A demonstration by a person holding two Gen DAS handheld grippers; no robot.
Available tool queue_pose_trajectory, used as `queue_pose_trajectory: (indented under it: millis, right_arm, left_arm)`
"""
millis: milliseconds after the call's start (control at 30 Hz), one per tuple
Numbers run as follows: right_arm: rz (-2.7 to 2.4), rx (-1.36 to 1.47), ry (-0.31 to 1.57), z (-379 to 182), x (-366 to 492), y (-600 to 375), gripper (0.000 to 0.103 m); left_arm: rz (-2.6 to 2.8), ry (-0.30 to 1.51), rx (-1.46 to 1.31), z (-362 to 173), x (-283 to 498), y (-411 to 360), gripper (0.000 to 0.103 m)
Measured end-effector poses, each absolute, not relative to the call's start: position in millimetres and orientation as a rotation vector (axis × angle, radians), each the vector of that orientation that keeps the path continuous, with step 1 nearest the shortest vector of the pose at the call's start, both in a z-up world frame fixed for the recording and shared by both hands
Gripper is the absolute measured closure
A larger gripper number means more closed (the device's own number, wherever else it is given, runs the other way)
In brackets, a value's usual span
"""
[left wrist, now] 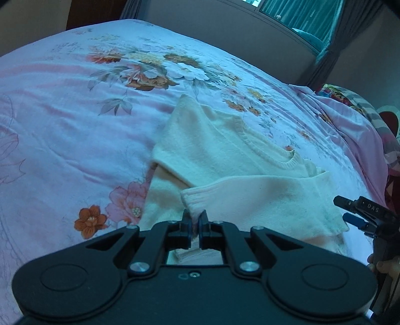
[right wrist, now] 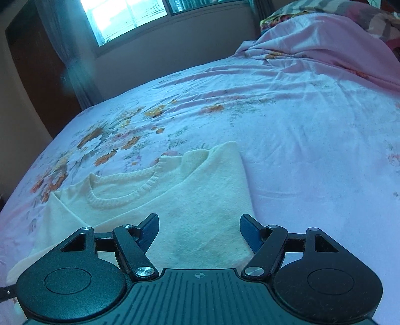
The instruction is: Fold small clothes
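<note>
A small cream knit sweater (left wrist: 220, 150) lies on the floral bedsheet (left wrist: 75, 112), neck opening toward the far side. My left gripper (left wrist: 195, 216) is shut on the ribbed cuff of a sleeve (left wrist: 197, 197) folded across the sweater's body. In the right wrist view the same sweater (right wrist: 195, 195) lies just ahead, its ribbed collar (right wrist: 130, 195) to the left. Low over the sweater's near right part hovers my right gripper (right wrist: 199, 227), open with nothing between its blue pads. That right gripper (left wrist: 350, 212) also shows at the right edge of the left wrist view.
A bunched pink cover with colourful bedding (right wrist: 325, 37) is piled at the bed's far right. A wall with a window and curtains (right wrist: 130, 17) runs behind the bed. A dark wooden door (right wrist: 32, 75) stands at the left. A person's fingers (left wrist: 385, 267) hold the right gripper's handle.
</note>
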State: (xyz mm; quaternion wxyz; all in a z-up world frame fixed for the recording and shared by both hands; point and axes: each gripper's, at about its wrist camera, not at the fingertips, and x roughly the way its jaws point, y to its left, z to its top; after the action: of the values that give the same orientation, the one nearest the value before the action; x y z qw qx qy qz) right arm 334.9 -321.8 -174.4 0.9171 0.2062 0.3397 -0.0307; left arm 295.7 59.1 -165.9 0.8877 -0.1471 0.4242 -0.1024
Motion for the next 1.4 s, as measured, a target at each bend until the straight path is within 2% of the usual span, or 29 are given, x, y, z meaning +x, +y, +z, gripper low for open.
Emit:
queue_pose_trajectory:
  millis: [200,267,333,467,567,667,867,933,1033,1100,1167,1300,1400]
  right_arm:
    - [-0.049,0.343,0.714,-172.8,340.2,-307.9,0.031]
    - [-0.052,0.263,0.798,-184.3,352.4,-298.9,0.031]
    - [-0.060,0.194,0.819,-189.9,355.1,-293.8,0.031]
    - [-0.066,0.266,0.747,-178.2,346.1,-303.8,0.031]
    - [-0.034,0.253,0.725,-171.3,346.4,-293.1,0.031]
    - [-0.017,0.162,0.856,-195.1,357.6,-277.9,0.031]
    - [0.035,0.221,0.745,-175.8,338.2,-267.3,0.031]
    - [0.018,0.132,0.824,-192.6,343.6,-258.0,0.031]
    - [0.008,0.189,0.831,-202.5,343.5,-270.6,0.031]
    - [-0.002,0.197,0.818,-189.4,338.9,-267.4,0.031]
    - [0.046,0.222,0.756,-175.7,324.7,-261.6,0.031]
    - [0.043,0.142,0.854,-198.8,323.8,-246.1,0.031]
    - [0.074,0.229,0.798,-186.8,319.5,-255.5,0.031]
  left_arm:
    - [-0.222,0.965,-0.273,-185.6,297.8,60.8,0.098]
    - [-0.232,0.981,-0.262,-180.8,300.7,57.6,0.090]
    - [-0.232,0.997,-0.291,-177.5,301.9,61.5,0.089]
    - [-0.212,0.978,-0.296,-167.7,294.3,73.4,0.084]
    - [-0.184,0.961,-0.330,-163.0,292.8,83.4,0.084]
    - [-0.166,0.943,-0.326,-155.6,290.7,88.2,0.084]
    - [-0.255,0.914,-0.279,-149.4,297.5,60.4,0.084]
    - [-0.253,0.943,-0.238,-163.4,303.3,49.3,0.084]
    - [-0.230,0.983,-0.213,-186.0,307.2,48.9,0.087]
    - [-0.227,0.985,-0.214,-178.5,304.5,49.7,0.087]
    - [-0.238,0.948,-0.227,-168.0,299.0,49.4,0.081]
    - [-0.217,0.989,-0.193,-181.3,303.2,47.5,0.084]
    - [-0.237,0.953,-0.207,-164.3,308.7,49.8,0.082]
